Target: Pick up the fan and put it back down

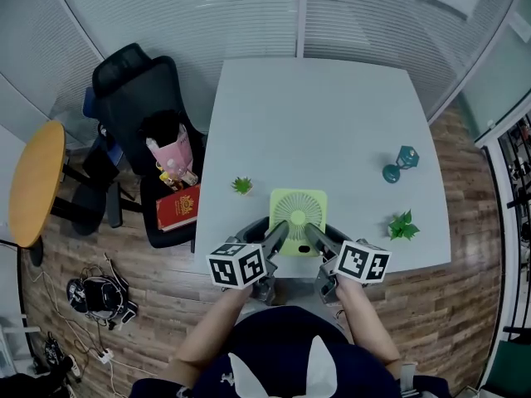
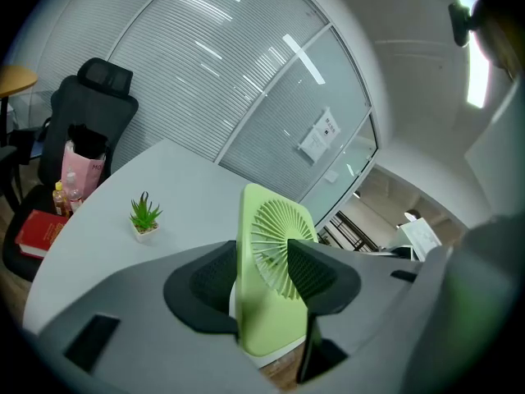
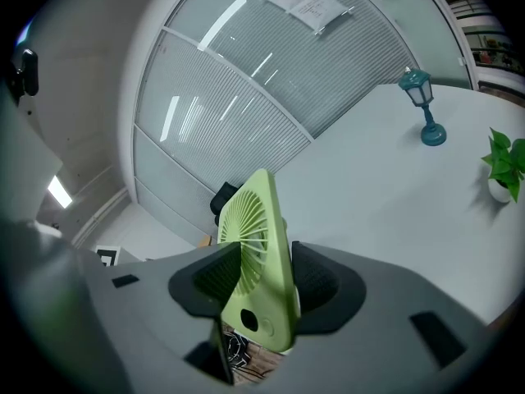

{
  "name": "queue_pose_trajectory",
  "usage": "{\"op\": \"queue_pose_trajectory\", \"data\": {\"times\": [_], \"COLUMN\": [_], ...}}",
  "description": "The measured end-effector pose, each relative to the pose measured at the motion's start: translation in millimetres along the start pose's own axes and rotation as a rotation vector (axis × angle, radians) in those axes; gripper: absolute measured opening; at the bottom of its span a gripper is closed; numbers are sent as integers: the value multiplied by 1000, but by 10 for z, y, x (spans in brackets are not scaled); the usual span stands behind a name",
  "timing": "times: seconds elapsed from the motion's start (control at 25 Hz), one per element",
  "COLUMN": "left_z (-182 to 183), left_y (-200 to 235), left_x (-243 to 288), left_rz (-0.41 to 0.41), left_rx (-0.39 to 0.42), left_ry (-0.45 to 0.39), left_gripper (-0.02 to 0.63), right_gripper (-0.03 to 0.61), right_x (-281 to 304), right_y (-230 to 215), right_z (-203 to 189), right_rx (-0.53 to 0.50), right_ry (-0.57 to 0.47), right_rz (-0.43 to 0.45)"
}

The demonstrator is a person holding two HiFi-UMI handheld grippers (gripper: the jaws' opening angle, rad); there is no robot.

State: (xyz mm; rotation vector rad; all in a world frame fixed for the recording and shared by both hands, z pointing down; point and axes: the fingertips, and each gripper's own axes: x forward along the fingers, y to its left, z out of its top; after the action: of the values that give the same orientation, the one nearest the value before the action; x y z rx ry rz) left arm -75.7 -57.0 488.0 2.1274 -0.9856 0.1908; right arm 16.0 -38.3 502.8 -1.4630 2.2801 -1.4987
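Green square fan [image 1: 298,212] sits at the near edge of the white surface [image 1: 315,114] in the head view, with the left gripper [image 1: 279,230] and right gripper [image 1: 315,234] flanking it. In the left gripper view, the jaws clamp the fan's edge. In the right gripper view, the jaws pinch its opposite edge, and a teal lantern figurine [image 3: 426,109] stands well apart.

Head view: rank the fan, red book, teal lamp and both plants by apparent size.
Largest to smallest:
1. fan
2. red book
3. teal lamp and right plant: these look about alike, so I won't rank them against each other
4. small plant, left of the fan, clearly the smallest
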Motion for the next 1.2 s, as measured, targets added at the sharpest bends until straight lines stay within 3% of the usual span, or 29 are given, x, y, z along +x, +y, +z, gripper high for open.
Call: {"op": "queue_pose_trajectory", "data": {"times": [0.44,1.2], "left_z": [-45,-327], "left_y": [303,654], "left_x": [-152,-65], "left_rz": [65,136], "left_rx": [-44,-138], "left_ry": [0,57], "left_gripper": [204,205], "right_gripper": [198,198], "right_x": [270,570], "right_y": [102,-116], "right_z": [-176,-417], "right_rx": [-14,6], "right_ry": [76,214], "right_rz": [20,-2]}}
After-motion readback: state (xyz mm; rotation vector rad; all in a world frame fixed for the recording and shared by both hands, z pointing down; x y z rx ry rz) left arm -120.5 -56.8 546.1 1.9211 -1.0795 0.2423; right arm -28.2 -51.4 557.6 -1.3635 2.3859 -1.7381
